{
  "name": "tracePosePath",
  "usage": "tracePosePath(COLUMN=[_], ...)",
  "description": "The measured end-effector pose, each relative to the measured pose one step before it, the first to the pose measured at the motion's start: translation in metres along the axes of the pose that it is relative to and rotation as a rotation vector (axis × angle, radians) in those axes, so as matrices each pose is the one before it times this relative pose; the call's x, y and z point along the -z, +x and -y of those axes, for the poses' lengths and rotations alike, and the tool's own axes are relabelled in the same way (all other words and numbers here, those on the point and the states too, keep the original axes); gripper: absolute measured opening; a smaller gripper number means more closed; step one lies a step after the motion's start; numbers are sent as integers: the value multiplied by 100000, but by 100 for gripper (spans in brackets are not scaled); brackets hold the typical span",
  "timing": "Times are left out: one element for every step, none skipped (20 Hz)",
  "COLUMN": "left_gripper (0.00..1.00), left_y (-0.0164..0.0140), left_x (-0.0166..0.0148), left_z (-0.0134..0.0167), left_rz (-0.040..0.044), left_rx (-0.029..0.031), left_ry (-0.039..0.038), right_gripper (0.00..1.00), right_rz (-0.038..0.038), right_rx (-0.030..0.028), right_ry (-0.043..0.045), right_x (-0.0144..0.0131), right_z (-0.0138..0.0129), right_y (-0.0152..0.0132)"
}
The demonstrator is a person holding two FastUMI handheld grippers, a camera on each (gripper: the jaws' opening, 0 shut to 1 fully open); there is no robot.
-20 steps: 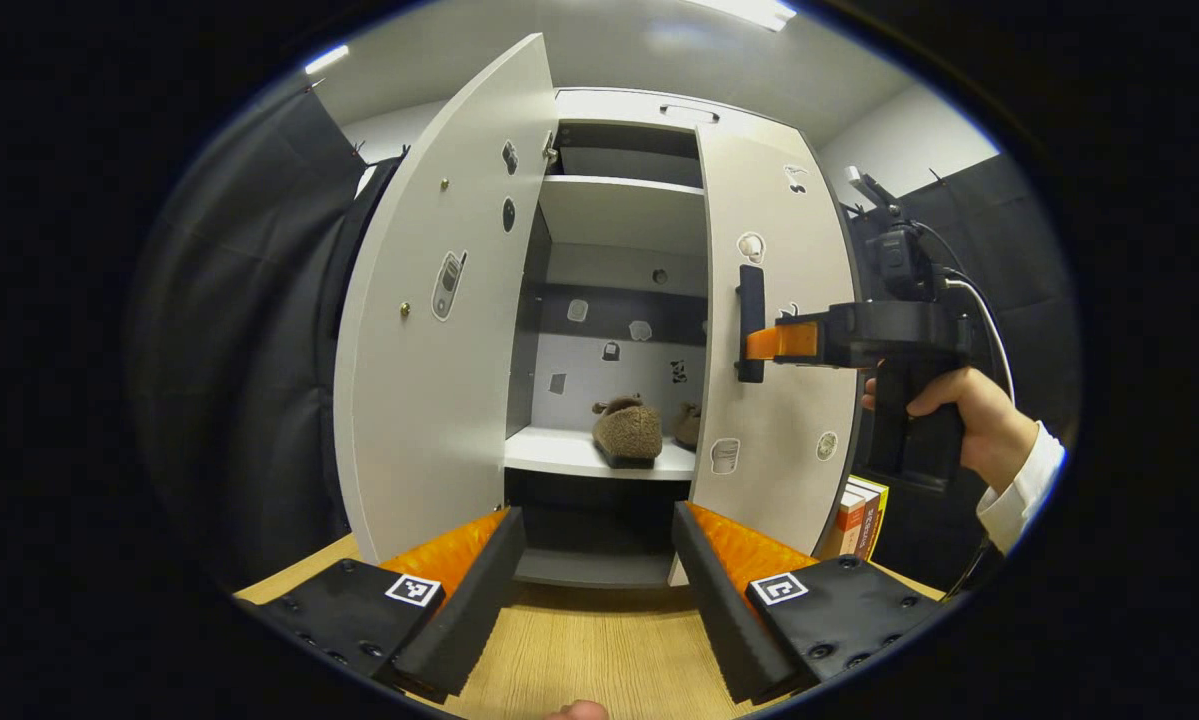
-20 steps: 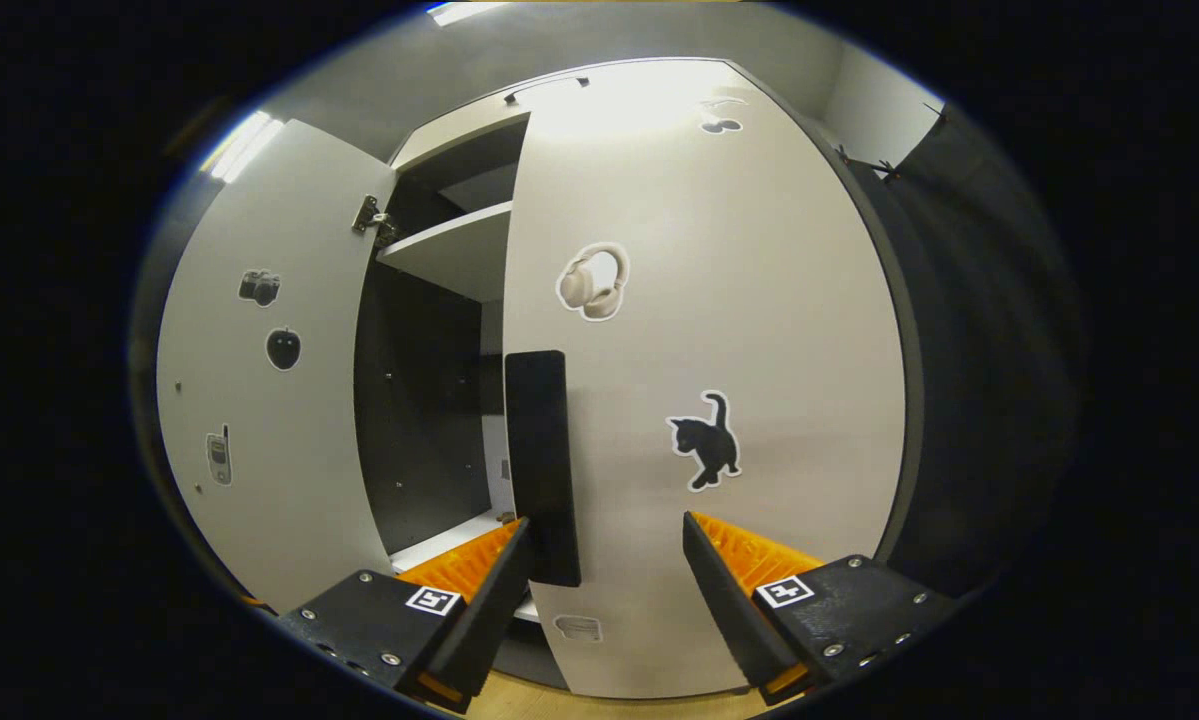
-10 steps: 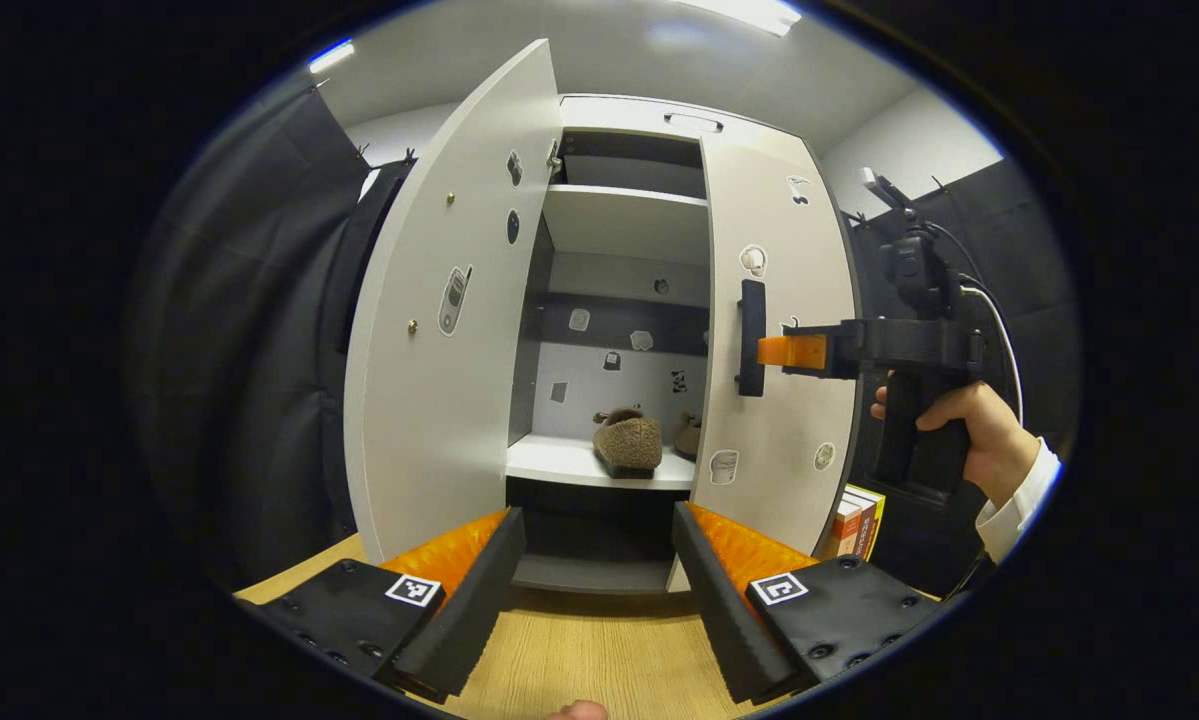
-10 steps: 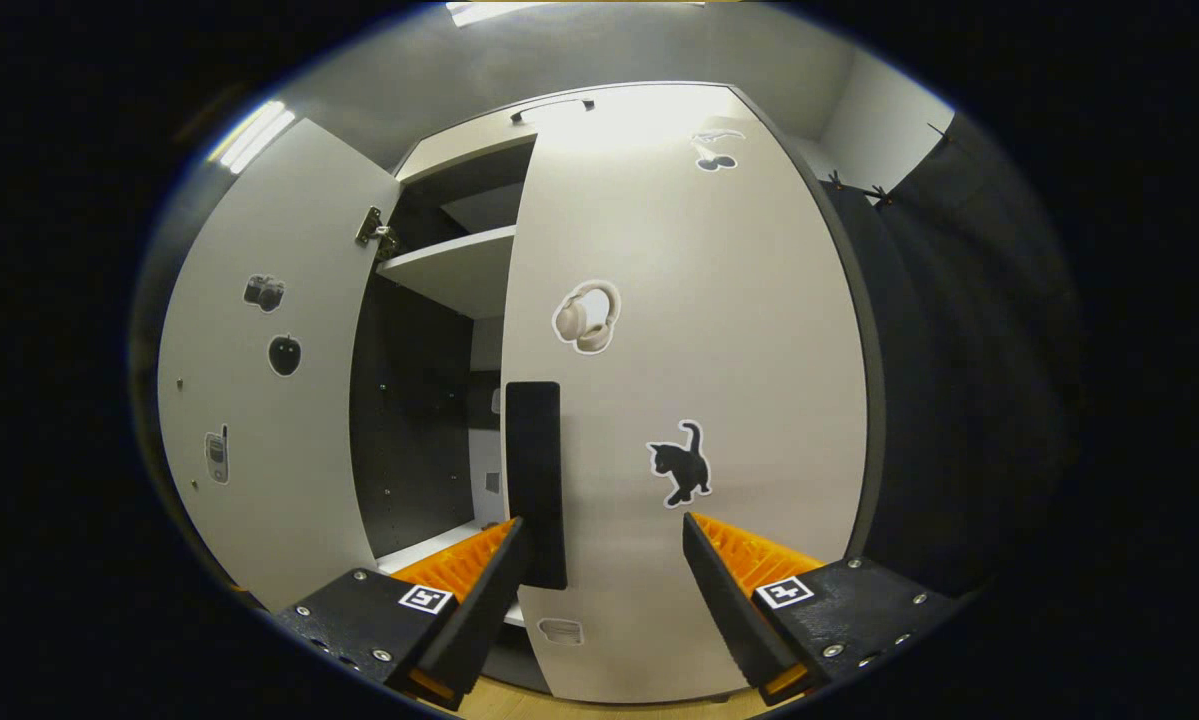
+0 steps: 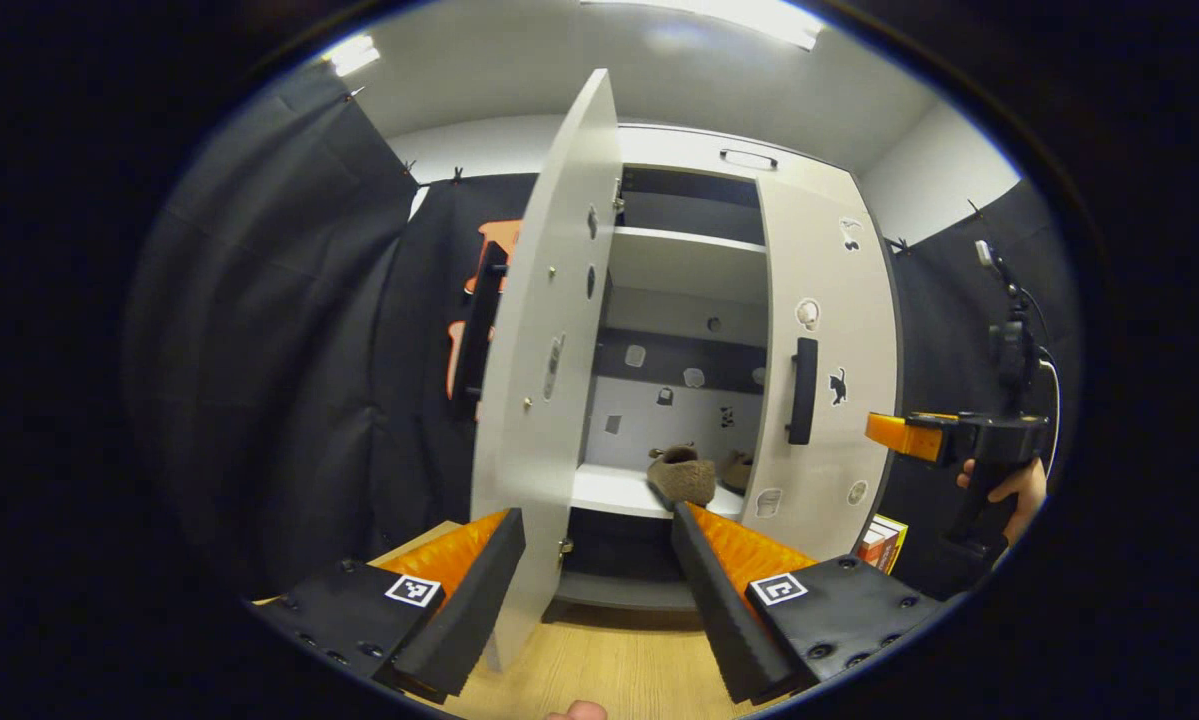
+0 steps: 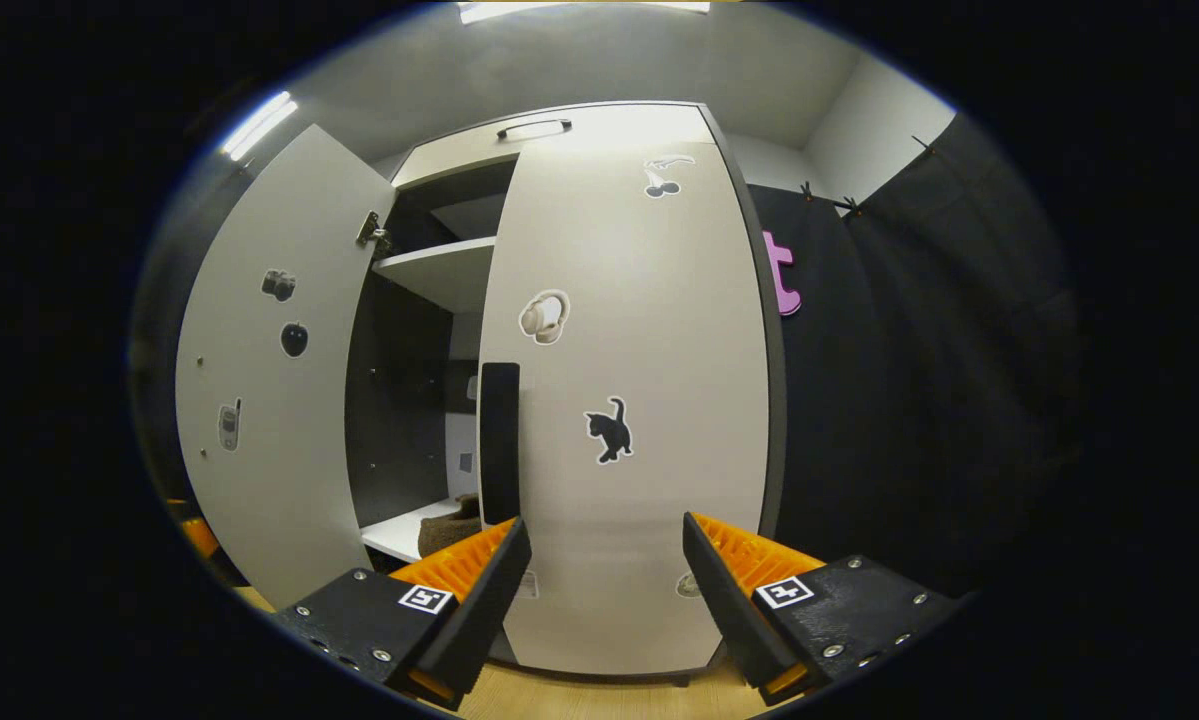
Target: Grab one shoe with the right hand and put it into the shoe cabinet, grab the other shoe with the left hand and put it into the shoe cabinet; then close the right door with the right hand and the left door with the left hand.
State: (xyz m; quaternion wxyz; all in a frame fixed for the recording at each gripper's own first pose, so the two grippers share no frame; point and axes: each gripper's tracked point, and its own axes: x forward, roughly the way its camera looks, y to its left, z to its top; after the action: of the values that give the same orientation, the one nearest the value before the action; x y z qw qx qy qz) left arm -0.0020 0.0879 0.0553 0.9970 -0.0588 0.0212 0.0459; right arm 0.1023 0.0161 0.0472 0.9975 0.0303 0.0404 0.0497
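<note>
Left gripper view: left gripper point(image 5: 597, 585) spread wide, holding nothing, above wood floor point(image 5: 609, 670). Cabinet point(image 5: 694, 160) ahead; left door point(image 5: 544, 400) swung open, edge between fingers. Right door point(image 5: 829, 400) shut or nearly so, black handle point(image 5: 802, 390) on it. Two brown shoes point(image 5: 684, 475) on white shelf point(image 5: 614, 492) inside. Right gripper point(image 5: 884, 432) off to right in hand point(image 5: 1009, 487), clear of door; books point(image 5: 884, 540) below.

Right gripper view: right gripper point(image 6: 604, 585) spread, empty, facing right door point(image 6: 629, 400); handle point(image 6: 500, 440) above left finger. Shoe point(image 6: 449, 525) glimpsed in gap.

Both grippers, left gripper point(image 5: 597, 560) and right gripper point(image 6: 599, 570), hover with fingers spread, gripping nothing (a hand point(image 5: 1011, 487) holds the right).
</note>
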Motion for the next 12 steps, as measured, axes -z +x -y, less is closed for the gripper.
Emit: tracePosePath(left_gripper=[94, 94, 93, 97, 96, 96, 100, 98, 96, 96, 94, 96], left_y=[-336, -131, -42, 83, 435, 842, 1043, 1394, 1212, 882, 1108, 998], left_x=[-477, -512, -736, -1106, -1414, -1498, -1298, -854, -473, -91, 39, 188], left_z=[-1612, -1761, -1659, -1807, -2087, -1769, -1040, -488, 523, 410, 222, 118], left_rz=[535, 556, 951, 2793, 3125, 2808, 1931, 1168, 451, 73, -425, -615], left_rx=[-3984, -4173, -3612, -3708, -4378, -3421, -2257, -248, 2752, 2692, 1602, 1304], left_ry=[777, 761, 420, 1033, 1549, 2092, 1608, 322, -701, -942, -891, -357], right_gripper=[94, 94, 94, 94, 94, 94, 94, 94, 94, 94, 94, 94], right_rz=[387, -779, 68, 378, 190, -157, -63, -42, -58, -119, -219, -370], right_rx=[415, 250, 854, 247, 235, 301, 337, 410, 170, -55, 288, 439], right_ry=[782, 922, 614, 525, 441, 113, -98, -98, 48, 47, -113, -252], right_x=[417, 504, 455, 264, 285, 257, 148, 45, -21, -29, -8, 46], right_z=[160, 128, 252, 128, 90, 159, 88, 170, 84, 61, 181, 167], right_y=[-415, -491, -446, -462, -526, -352, -326, -249, -221, -164, -177, -123])
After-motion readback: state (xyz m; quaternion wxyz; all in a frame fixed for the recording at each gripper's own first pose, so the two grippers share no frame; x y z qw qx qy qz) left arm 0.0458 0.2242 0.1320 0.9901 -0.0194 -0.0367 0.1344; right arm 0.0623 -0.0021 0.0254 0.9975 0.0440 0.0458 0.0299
